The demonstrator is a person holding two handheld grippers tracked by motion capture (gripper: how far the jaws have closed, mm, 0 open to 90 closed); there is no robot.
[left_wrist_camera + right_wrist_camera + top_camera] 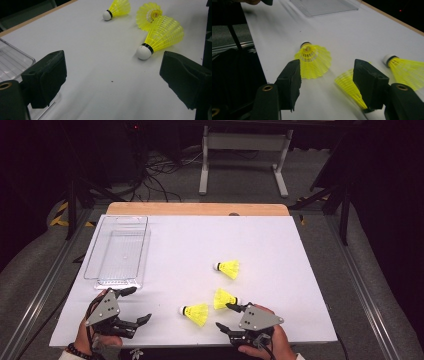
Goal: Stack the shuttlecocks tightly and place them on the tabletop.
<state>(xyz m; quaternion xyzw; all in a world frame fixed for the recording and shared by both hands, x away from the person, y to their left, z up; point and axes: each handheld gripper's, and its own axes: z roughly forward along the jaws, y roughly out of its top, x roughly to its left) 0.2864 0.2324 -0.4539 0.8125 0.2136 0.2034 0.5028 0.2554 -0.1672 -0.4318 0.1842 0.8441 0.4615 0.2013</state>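
We list three yellow shuttlecocks with white cork heads on the white worktop point(260, 235).

The nearest shuttlecock point(196, 313) lies on its side towards the front edge, between the two hands. In the left hand-held gripper view point(160, 37) it rests ahead of the jaws, cork towards the camera.

The middle shuttlecock point(223, 298) lies just beside the right hand-held gripper point(227, 316). In the right hand-held gripper view its skirt point(348, 86) sits partly behind the right-hand jaw, not between the pads, while the nearest one point(313, 60) lies just ahead of the gap.

The far shuttlecock point(229, 268) lies apart from the others, towards the worktop's middle.

We note a clear plastic tray point(119, 251) standing at the left of the worktop.

The left hand-held gripper point(135, 306) sits just in front of the tray, jaws wide apart, nothing between them.

The right hand-held gripper has its jaws partly apart, pressing on nothing.
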